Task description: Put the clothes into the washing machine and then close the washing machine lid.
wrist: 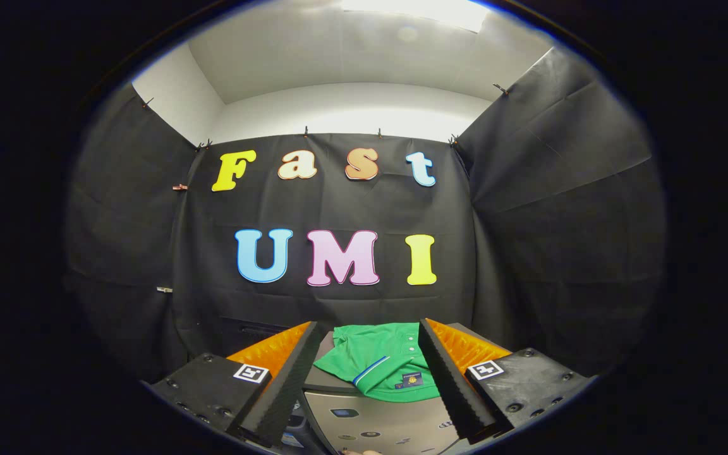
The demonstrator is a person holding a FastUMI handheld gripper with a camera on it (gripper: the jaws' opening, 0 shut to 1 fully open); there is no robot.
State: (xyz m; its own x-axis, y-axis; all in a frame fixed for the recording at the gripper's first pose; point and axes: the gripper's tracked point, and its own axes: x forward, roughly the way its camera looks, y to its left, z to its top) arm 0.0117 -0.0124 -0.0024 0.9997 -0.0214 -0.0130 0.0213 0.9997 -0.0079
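Claw (369,379) wide open, nothing gripped, fingers (285,392) spread with a clear gap between them. In that gap and just ahead lies a green shirt (376,363) with a blue-and-white striped collar edge and a small dark tag, folded loosely on the dark lid (326,382) of the washing machine (383,423), not touching either finger as far as I can tell. Nearer than the shirt, low between the fingers, sits the machine's silver control panel with small round buttons; beyond it all hangs the black cloth wall (339,215), with white wall and ceiling above.
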